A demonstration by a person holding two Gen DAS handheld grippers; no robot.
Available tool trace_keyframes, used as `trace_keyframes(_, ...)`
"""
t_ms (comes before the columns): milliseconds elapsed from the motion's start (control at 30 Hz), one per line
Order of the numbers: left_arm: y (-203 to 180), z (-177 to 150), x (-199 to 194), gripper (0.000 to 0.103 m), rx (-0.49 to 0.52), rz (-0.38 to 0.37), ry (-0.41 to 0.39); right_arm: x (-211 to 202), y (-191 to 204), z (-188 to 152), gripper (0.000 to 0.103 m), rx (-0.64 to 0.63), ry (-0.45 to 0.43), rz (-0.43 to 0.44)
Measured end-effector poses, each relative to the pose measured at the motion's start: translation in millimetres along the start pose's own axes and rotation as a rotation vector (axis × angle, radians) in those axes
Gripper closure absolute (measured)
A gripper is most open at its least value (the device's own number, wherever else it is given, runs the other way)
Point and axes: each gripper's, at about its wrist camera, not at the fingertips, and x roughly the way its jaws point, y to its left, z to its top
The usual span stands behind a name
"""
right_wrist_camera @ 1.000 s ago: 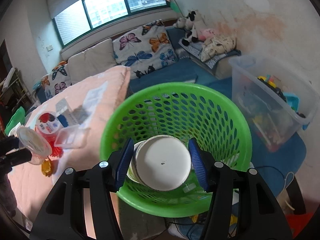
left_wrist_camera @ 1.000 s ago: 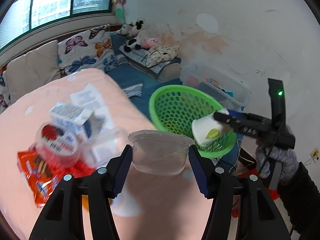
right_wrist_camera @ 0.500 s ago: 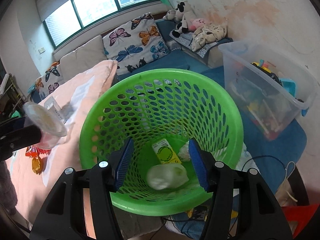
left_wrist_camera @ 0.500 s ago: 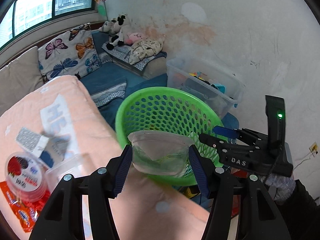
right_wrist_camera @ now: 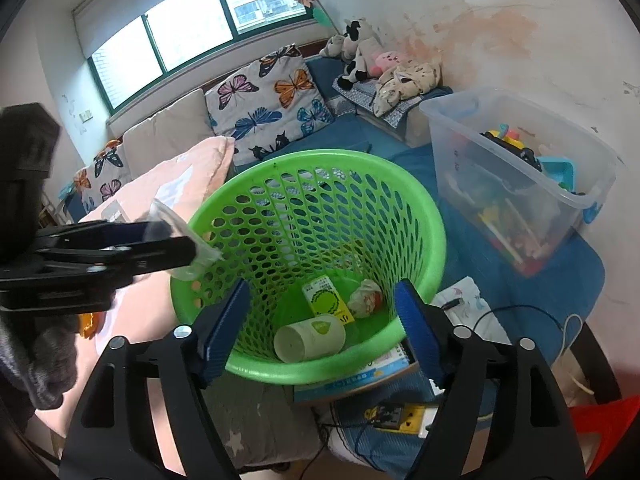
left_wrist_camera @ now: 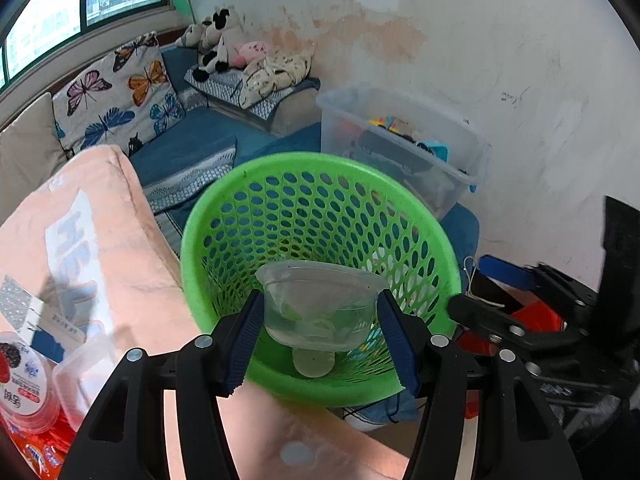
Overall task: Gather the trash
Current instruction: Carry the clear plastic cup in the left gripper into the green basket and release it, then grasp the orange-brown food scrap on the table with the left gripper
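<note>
My left gripper (left_wrist_camera: 320, 336) is shut on a clear plastic cup (left_wrist_camera: 320, 304) and holds it over the near rim of the green basket (left_wrist_camera: 224, 208). It also shows in the right wrist view (right_wrist_camera: 180, 248) at the basket's left rim (right_wrist_camera: 440, 232). My right gripper (right_wrist_camera: 320, 332) is open and empty above the basket's near side. Inside the basket lie a white paper cup (right_wrist_camera: 310, 338), a green-and-white carton (right_wrist_camera: 326, 300) and a crumpled wrapper (right_wrist_camera: 364, 298).
A pink blanket (left_wrist_camera: 116, 240) at the left carries a round lidded tub (left_wrist_camera: 20, 380), a clear box (left_wrist_camera: 84, 384) and orange wrappers (left_wrist_camera: 36, 448). A clear storage bin (right_wrist_camera: 520, 184) with toys stands to the right. Cables and a book (right_wrist_camera: 360, 380) lie below the basket.
My right gripper opened and the white paper cup dropped into the basket. My left gripper carried the clear cup from over the blanket to above the basket rim.
</note>
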Motion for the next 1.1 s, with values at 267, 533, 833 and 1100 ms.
trace_keyframes(267,1.0,-3.5,16.2,0.042,-0.029,-0.012,0.041,-10.7,1.4,-10.5,0.020,0.009,-0.004,0.020)
trace_keyframes(533,4.7,-15.6,-4.4,0.039,-0.049,0.000,-0.003,-12.0,13.8,-19.2,0.020,0.000,0.013,0.029)
trace_keyframes(833,24.9,-46.4,-49.6,0.035,-0.110,0.050,-0.076,-15.7,35.9,-27.5,0.020,-0.028,0.023,0.060)
trace_keyframes(1100,53.2,-88.3,-83.6,0.035,-0.159,0.131,-0.103,-16.9,62.7,-29.6,0.020,-0.065,0.025,0.096)
